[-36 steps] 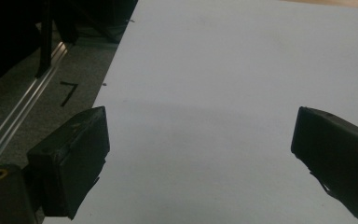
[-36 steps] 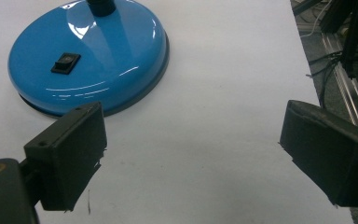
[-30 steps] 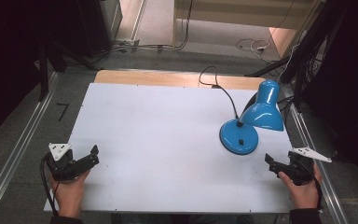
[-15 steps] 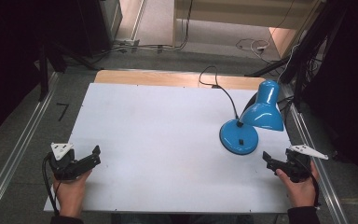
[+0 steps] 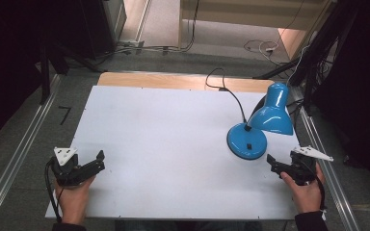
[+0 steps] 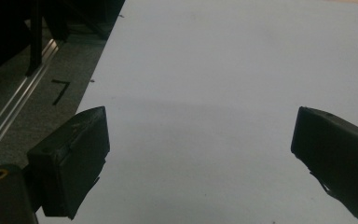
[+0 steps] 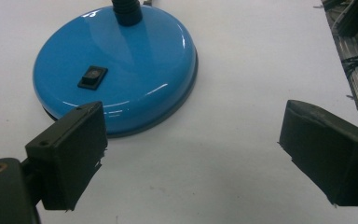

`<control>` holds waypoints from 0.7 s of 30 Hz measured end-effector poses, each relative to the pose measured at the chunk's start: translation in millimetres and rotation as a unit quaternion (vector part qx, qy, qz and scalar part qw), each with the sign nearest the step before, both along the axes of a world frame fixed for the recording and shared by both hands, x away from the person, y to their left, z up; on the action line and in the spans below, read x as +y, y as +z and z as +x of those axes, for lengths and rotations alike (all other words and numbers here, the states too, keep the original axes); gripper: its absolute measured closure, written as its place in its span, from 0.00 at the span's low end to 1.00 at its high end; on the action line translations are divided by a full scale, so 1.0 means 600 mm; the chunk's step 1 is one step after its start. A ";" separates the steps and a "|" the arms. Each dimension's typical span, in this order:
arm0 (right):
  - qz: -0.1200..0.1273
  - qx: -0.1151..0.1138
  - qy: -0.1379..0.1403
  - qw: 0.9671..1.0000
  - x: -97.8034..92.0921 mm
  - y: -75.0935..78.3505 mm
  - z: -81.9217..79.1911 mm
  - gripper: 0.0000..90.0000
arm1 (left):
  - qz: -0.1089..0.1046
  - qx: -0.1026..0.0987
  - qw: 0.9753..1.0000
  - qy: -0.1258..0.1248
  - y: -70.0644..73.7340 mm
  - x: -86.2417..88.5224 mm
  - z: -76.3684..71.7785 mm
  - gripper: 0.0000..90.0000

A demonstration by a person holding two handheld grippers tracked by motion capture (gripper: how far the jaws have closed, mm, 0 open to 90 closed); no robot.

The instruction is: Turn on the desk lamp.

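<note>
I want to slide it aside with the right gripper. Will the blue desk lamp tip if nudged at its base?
Probably not: the blue desk lamp has a broad round base lying flat. Its glossy surface may let the jaws of the right gripper slip. The shade leans off-centre, so it may wobble.

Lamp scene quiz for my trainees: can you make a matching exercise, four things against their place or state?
Things:
1. lamp base
2. lamp shade
3. left hand-held gripper
4. right hand-held gripper

Places or states:
A. open over bare white table, near its left front corner
B. round, blue, lying flat, with a black switch on top
C. open, just in front of the lamp base, not touching it
D. blue cone raised above the table near its right edge

Pairs: 1-B, 2-D, 3-A, 4-C
</note>
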State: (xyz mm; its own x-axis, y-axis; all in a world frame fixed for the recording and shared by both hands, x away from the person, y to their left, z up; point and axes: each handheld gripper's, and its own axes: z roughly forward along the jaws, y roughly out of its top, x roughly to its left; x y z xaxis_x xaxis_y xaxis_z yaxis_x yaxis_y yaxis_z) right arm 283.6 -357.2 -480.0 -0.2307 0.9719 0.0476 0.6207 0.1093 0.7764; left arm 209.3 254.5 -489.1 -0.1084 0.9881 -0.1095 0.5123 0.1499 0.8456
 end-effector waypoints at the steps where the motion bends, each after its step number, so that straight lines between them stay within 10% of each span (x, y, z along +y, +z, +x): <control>1: 0.000 0.000 0.000 1.000 0.000 0.000 0.000 0.07 | -0.001 -0.001 1.000 0.001 0.000 0.000 0.000 0.06; 21: 0.003 0.001 0.019 1.000 0.024 0.001 0.010 0.07 | -0.013 0.003 1.000 0.005 -0.003 0.006 0.001 0.06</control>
State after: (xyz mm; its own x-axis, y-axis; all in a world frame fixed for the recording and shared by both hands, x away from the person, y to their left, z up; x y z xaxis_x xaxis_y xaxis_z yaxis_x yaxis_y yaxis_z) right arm 289.6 -343.0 -479.2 -0.2671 0.9622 0.0541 0.6181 0.1280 0.7756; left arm 210.0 258.2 -491.1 -0.1190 0.9837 -0.1344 0.5164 0.1770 0.8379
